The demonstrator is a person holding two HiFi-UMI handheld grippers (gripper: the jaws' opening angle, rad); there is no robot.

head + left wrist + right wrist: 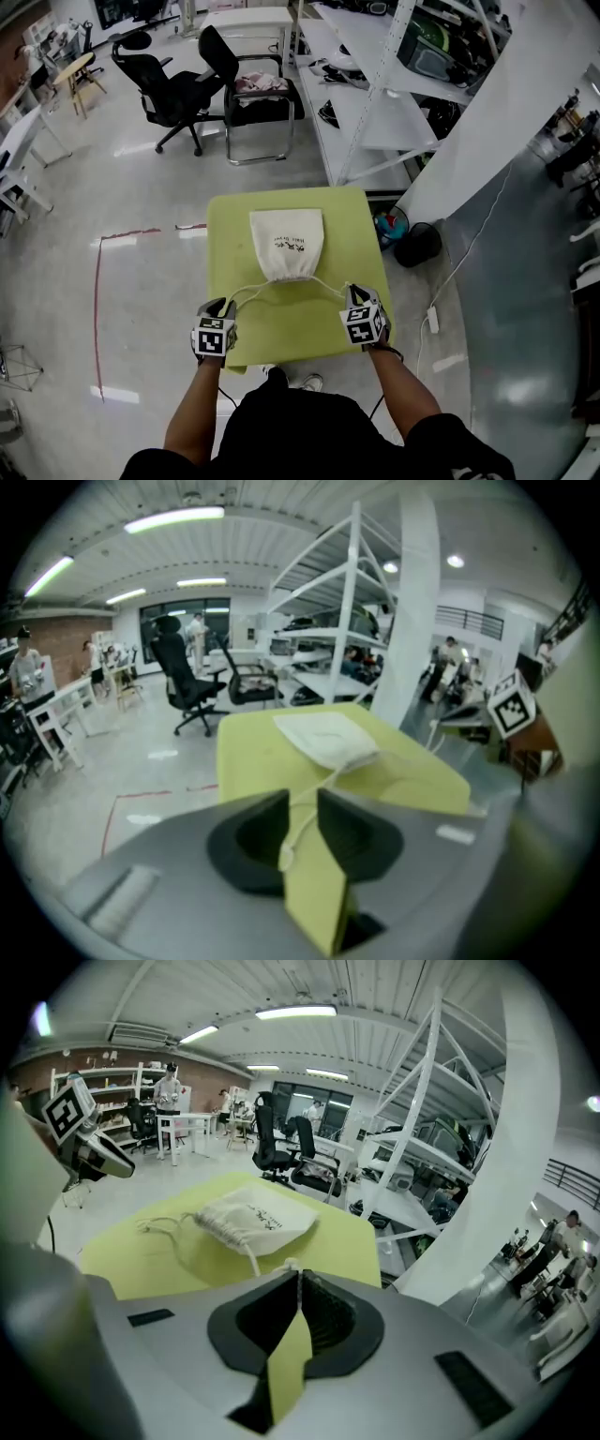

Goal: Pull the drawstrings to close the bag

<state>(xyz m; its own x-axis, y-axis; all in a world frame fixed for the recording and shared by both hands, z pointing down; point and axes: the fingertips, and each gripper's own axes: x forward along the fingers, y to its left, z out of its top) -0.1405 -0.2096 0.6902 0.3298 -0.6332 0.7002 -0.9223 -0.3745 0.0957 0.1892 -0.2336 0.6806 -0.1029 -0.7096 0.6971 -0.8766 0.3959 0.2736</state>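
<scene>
**Forearms.** My left forearm [192, 412] and right forearm [405, 384] reach forward side by side, wrists tipped down toward the green table [281, 339].

**Left hand-held gripper** [223, 304] [302, 801]. It sits low over the table's near edge. I see its jaws standing apart. The left drawstring [246, 291] [306, 822] lies loose in the gap, and neither pad presses it.

**Right hand-held gripper** [354, 294] [298, 1275]. It is level with the left one and well apart from it. I see its jaws together, pinching the end of the right drawstring [330, 284] [253, 1258] at the tips.

**Bag** [286, 244] [328, 738] [248, 1218]. It is cream cloth and lies flat on the table, ahead of both hand-held grippers and between them. Its gathered mouth faces them, and one cord runs from the mouth to each.

**Beyond the bag.** Black office chairs [173, 89] stand on the floor. White shelving [375, 84] stands ahead and to the right of the right hand-held gripper.
</scene>
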